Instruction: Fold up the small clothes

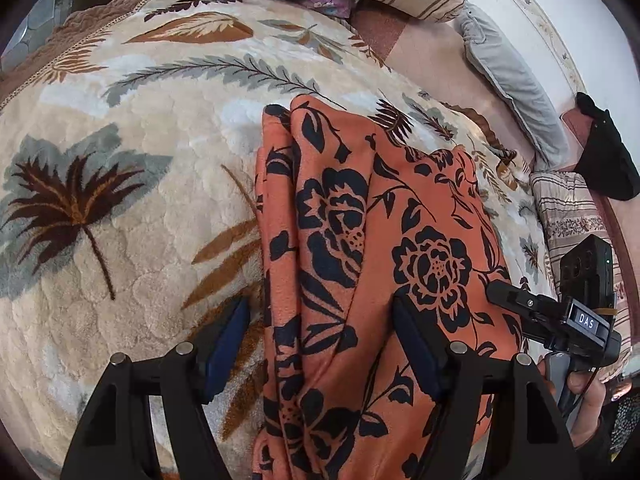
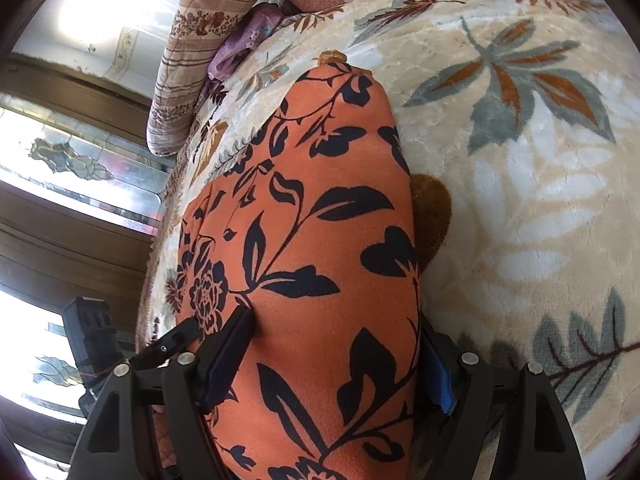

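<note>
orange garment [image 1: 360,240] edge between left claw [image 1: 320,320]

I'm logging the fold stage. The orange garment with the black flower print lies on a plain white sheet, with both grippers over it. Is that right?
Not quite. The orange garment lies on a cream plush blanket patterned with leaves, not a plain white sheet; the left wrist view shows it. The left gripper and right gripper are indeed over it.

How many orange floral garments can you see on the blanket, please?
1: the orange floral garment lies folded lengthwise on the leaf-patterned blanket, running between both grippers. Others could be hidden beyond the frames.
</note>
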`<action>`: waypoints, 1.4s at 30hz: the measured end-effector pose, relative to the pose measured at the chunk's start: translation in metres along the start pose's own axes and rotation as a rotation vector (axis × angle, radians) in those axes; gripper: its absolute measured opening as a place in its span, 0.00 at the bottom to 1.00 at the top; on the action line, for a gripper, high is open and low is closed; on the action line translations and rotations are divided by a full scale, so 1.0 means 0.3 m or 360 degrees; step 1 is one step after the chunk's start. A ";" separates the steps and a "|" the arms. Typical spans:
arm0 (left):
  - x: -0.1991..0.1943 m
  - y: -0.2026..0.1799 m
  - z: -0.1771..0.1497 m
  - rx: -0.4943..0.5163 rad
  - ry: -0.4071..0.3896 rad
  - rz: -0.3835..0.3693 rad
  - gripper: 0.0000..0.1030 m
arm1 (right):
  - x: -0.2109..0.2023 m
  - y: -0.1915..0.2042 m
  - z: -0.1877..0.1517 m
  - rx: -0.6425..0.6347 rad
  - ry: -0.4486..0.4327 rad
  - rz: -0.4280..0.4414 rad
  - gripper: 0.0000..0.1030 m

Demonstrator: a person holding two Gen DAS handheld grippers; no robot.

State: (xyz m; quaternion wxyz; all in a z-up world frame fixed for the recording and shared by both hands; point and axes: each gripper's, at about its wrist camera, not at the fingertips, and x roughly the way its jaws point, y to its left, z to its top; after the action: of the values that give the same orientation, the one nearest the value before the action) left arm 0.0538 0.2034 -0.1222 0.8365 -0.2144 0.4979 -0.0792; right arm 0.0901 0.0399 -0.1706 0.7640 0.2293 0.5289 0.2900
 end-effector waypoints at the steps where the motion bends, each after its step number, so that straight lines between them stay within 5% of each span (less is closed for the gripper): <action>1: 0.003 -0.005 0.000 0.0016 0.0006 -0.0005 0.71 | 0.005 0.011 0.001 -0.0031 0.0001 -0.0023 0.71; 2: 0.004 -0.010 -0.004 0.0036 0.0009 -0.0013 0.60 | 0.009 0.021 0.000 -0.0054 0.0005 -0.0041 0.64; 5: 0.002 -0.023 -0.009 0.0057 0.0019 -0.0043 0.46 | -0.001 0.060 -0.001 -0.0141 -0.0009 -0.0076 0.45; 11: -0.078 -0.106 -0.004 0.0119 -0.0078 -0.0030 0.28 | -0.104 0.170 0.006 -0.0363 -0.0095 -0.0108 0.36; 17: -0.156 -0.276 -0.019 0.0263 -0.0210 -0.0116 0.28 | -0.312 0.138 0.049 -0.0408 -0.0287 -0.0135 0.36; 22: -0.083 -0.331 -0.013 0.0341 -0.0187 -0.0135 0.29 | -0.422 0.001 0.103 -0.0298 -0.0424 -0.0171 0.36; 27: 0.111 -0.316 -0.045 0.0372 0.0029 0.0119 0.38 | -0.362 -0.254 0.131 0.0047 -0.0370 -0.0226 0.40; 29: 0.109 -0.280 -0.068 0.0376 0.0057 0.0122 0.49 | -0.326 -0.340 0.117 0.0184 -0.0296 -0.0298 0.58; 30: 0.078 -0.261 -0.079 0.0391 0.0020 0.0140 0.55 | -0.333 -0.362 0.106 0.0216 -0.0326 -0.0284 0.59; 34: -0.059 -0.178 -0.122 0.0498 -0.0096 0.0282 0.57 | -0.432 -0.311 0.088 0.0155 -0.0517 -0.0368 0.60; 37: -0.133 -0.124 -0.155 0.0524 -0.0127 0.0294 0.57 | -0.484 -0.216 0.096 0.0042 -0.0610 -0.0291 0.65; 42: -0.127 -0.120 -0.204 0.0532 -0.0081 0.0327 0.57 | -0.396 -0.165 0.158 -0.0049 -0.0492 -0.0150 0.70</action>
State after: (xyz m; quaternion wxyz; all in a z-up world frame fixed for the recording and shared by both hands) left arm -0.0151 0.1672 -0.1011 0.8764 -0.0227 0.4760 -0.0695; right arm 0.1124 -0.0796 -0.1071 0.8525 0.2342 0.4106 0.2231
